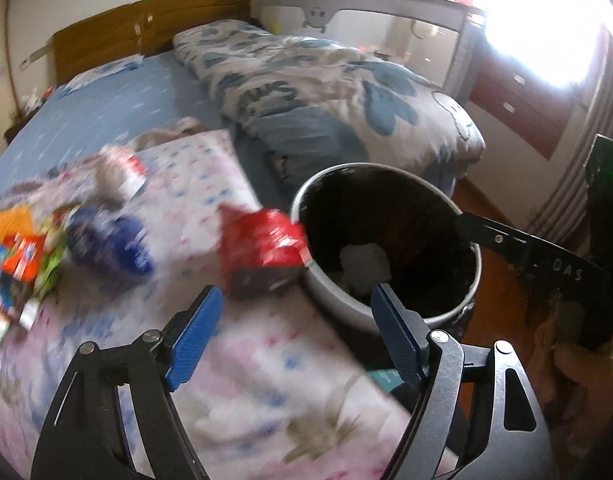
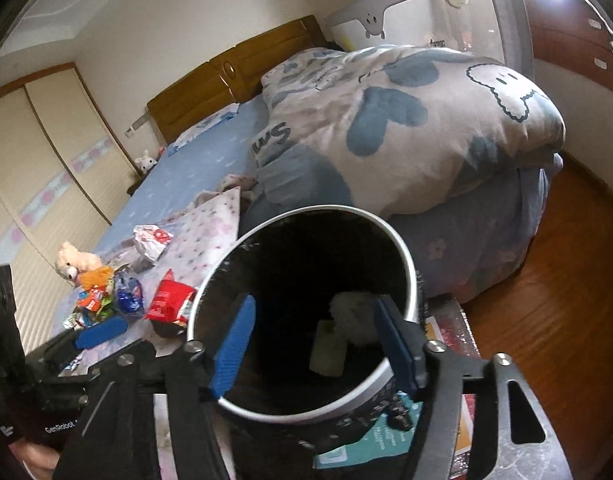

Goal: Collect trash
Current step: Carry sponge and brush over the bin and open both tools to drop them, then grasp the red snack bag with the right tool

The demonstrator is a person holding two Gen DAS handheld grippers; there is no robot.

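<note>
A round trash bin (image 1: pixel 334 300) with a black liner stands at the bed's edge; it fills the middle of the right wrist view (image 2: pixel 410 264). White crumpled trash (image 1: pixel 364 266) lies inside it. A red wrapper (image 1: pixel 264 242) sits at the bin's left rim, blurred; it also shows in the right wrist view (image 2: pixel 168 302). My left gripper (image 1: pixel 294 336) is open and empty, just short of the wrapper and the bin. My right gripper (image 2: pixel 312 340) is open over the bin's mouth, holding nothing. More wrappers (image 1: pixel 22 264) lie in a pile on the bed to the left.
A flowered pink sheet (image 1: pixel 234 360) covers the near bed. A folded blue-and-grey quilt (image 1: pixel 326 92) lies behind the bin. A stuffed toy (image 2: pixel 72 264) sits by the wrapper pile. Wooden floor (image 2: pixel 566 300) is to the right. The bin stands on a low surface with papers (image 2: pixel 370 440).
</note>
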